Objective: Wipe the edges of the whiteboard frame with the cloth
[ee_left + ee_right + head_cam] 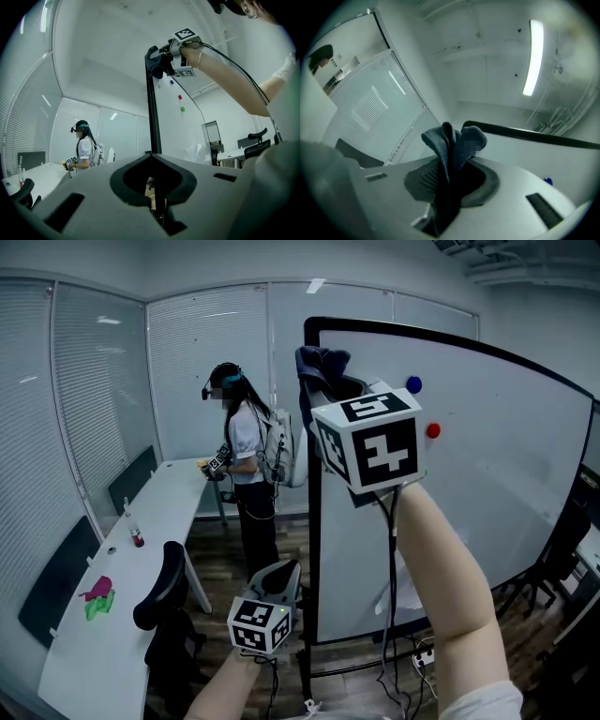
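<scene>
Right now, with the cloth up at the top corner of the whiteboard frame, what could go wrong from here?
1. The cloth is pinched in the right gripper with loose folds sticking out. They could snag on the corner of the whiteboard frame or pull free.
2. The blue magnet and red magnet sit near that gripper. A sweep along the top might knock them off.
3. A power strip lies on the floor by the board's foot, a likely trip hazard.

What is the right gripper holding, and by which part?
The right gripper is shut on the dark cloth, pinching its bunched lower part; loose folds stick out past the jaws.
</scene>
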### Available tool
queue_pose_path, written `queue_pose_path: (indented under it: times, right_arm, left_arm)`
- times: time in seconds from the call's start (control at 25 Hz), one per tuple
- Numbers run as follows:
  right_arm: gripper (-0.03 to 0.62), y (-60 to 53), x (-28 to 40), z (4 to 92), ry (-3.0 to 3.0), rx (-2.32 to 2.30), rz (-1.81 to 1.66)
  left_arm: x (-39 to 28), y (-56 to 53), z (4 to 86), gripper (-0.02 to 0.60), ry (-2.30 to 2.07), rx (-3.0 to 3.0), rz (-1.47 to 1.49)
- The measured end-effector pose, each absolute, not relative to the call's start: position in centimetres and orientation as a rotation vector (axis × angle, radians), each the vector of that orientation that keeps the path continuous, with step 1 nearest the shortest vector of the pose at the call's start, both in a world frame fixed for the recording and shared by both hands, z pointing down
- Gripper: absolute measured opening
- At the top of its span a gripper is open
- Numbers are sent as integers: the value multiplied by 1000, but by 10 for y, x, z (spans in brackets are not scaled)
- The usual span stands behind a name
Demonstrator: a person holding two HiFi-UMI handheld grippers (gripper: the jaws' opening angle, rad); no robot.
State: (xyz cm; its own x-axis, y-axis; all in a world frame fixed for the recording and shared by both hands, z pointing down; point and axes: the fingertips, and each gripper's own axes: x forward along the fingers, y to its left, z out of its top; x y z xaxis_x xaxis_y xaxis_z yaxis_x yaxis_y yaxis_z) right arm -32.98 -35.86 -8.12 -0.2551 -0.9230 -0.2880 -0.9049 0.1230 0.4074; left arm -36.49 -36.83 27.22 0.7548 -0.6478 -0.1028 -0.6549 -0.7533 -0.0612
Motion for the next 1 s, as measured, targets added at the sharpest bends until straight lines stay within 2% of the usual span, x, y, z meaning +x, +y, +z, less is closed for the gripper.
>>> queue_pose_path:
  times: [0.68,1.0]
  right_arm:
    - [72,-355,-326,-144,-2312,1950,-836]
    - [72,-343,-291,-161,-2347,1980,-865]
  left_arm:
    - [-368,-359,278,20,1018,-2888,107]
    - [-357,-350,281,20,1087,-2865,81]
